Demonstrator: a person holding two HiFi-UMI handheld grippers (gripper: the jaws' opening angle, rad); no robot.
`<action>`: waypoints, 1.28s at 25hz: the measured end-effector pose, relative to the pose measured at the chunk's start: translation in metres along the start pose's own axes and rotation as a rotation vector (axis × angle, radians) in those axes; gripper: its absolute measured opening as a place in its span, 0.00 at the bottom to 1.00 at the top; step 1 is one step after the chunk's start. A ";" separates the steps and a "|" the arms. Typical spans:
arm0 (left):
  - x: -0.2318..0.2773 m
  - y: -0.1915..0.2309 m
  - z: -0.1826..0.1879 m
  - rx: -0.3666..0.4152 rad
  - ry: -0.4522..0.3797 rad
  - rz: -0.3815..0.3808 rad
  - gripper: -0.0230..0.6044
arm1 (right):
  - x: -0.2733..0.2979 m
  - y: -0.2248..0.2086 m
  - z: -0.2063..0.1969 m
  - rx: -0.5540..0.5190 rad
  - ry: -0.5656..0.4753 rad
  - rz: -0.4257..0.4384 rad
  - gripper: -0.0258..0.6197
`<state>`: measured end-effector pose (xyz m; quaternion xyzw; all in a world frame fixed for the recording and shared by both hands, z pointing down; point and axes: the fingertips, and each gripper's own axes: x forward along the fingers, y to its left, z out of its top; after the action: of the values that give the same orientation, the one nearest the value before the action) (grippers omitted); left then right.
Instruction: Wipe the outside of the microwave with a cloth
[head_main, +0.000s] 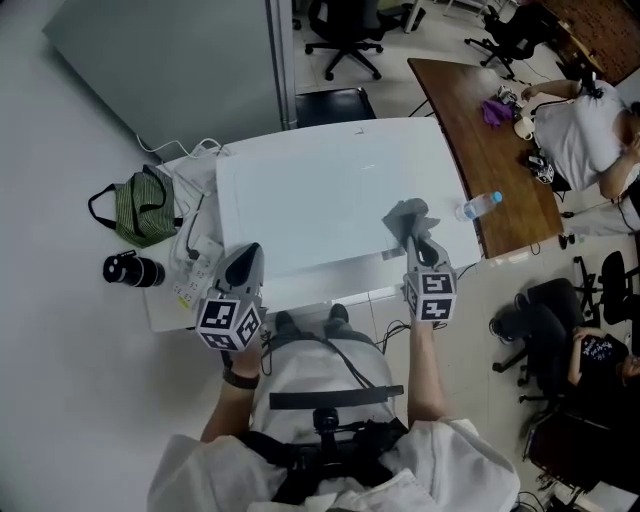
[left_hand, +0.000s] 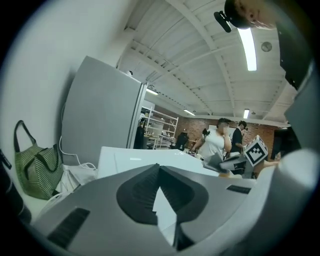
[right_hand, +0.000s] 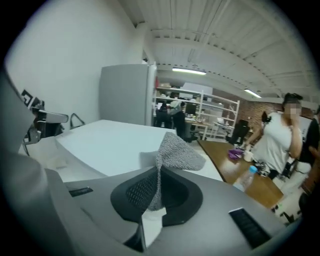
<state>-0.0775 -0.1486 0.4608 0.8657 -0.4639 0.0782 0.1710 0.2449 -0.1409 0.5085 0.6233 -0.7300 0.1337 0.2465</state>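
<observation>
The microwave (head_main: 330, 200) is a broad, smooth white box with a flat top, standing on a white tabletop (head_main: 160, 310). To its right is a curved brown wooden desk (head_main: 490, 150). A green striped fabric bag (head_main: 140, 205) with black handles slumps at the left. The right gripper (head_main: 415, 242) has its jaws closed on a grey knitted cloth (head_main: 405, 215), whose bunched end rests on the microwave's top near the right edge. The left gripper (head_main: 245, 258) is at the front left corner, its jaws pressed together with nothing between them. A clear plastic bottle (head_main: 480, 205) lies on the desk.

Strip light (left_hand: 248, 47) is glowing overhead, a grey partition (head_main: 180, 60) is standing left, and a brown desk (head_main: 470, 140) is sitting right, with an office chair (head_main: 345, 25) beyond.
</observation>
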 end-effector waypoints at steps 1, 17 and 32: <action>-0.008 0.007 0.000 -0.012 -0.009 0.022 0.07 | 0.005 0.038 0.006 -0.036 -0.006 0.068 0.08; -0.110 0.104 -0.039 -0.105 -0.029 0.177 0.07 | -0.008 0.404 0.018 -0.283 -0.064 0.740 0.08; -0.081 -0.060 -0.065 -0.026 0.031 0.147 0.07 | -0.024 0.028 -0.099 0.060 -0.026 0.095 0.08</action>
<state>-0.0715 -0.0306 0.4841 0.8257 -0.5245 0.0980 0.1831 0.2391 -0.0657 0.5827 0.5968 -0.7575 0.1588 0.2116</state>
